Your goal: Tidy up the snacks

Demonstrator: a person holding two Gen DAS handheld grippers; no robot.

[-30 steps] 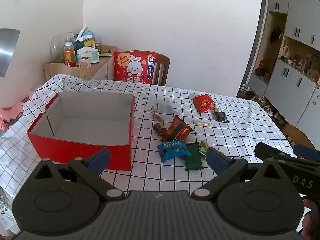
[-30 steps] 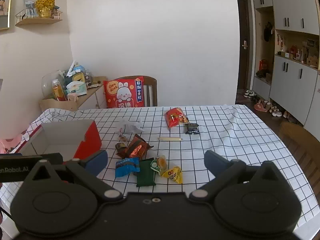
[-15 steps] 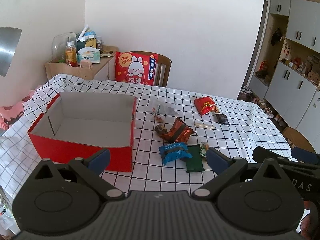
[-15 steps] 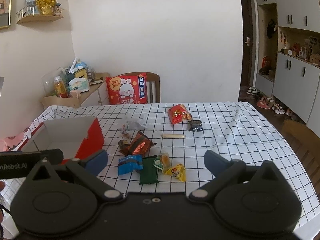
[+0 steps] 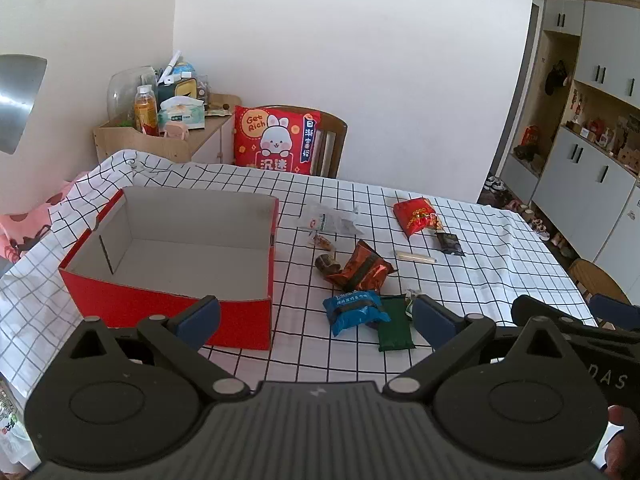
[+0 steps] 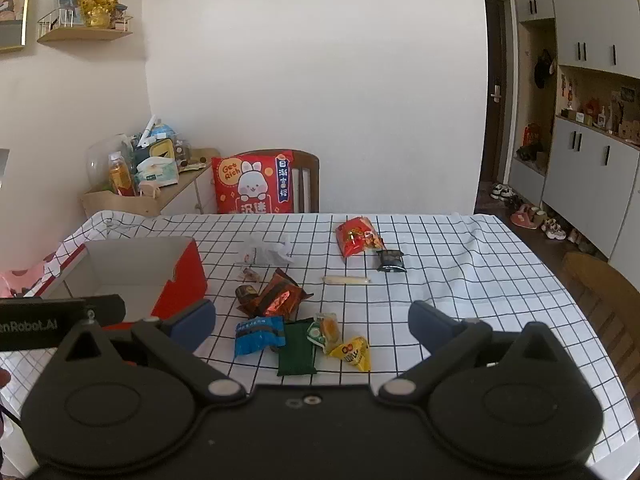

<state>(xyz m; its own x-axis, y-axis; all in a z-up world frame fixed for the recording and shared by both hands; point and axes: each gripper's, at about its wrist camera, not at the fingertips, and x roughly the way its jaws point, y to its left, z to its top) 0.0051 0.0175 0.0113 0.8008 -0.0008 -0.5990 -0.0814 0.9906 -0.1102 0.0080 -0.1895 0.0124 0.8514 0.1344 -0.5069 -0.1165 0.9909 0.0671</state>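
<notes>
An empty red box point(image 5: 168, 280) with a grey inside stands at the left of the checked table; it also shows in the right wrist view point(image 6: 136, 276). Several snack packets lie to its right: a blue one point(image 5: 352, 312) point(image 6: 258, 334), a dark green one point(image 5: 395, 328) point(image 6: 296, 348), an orange-brown one point(image 5: 358, 270) point(image 6: 280, 296), a yellow one point(image 6: 352, 354) and a red bag point(image 5: 416, 216) point(image 6: 356, 236). My left gripper point(image 5: 316, 316) is open and empty above the near table edge. My right gripper point(image 6: 312, 320) is open and empty, just short of the packets.
A crumpled clear wrapper point(image 5: 332, 222), a pale stick point(image 5: 414, 257) and a small black packet point(image 5: 450, 243) lie farther back. A chair with a red rabbit cushion point(image 5: 276, 140) stands behind the table. A side cabinet with bottles point(image 5: 160, 132) is at the back left.
Both grippers have tilted or risen slightly, so the table and snacks sit lower in view. Both stay open and empty. Nothing on the table has moved.
</notes>
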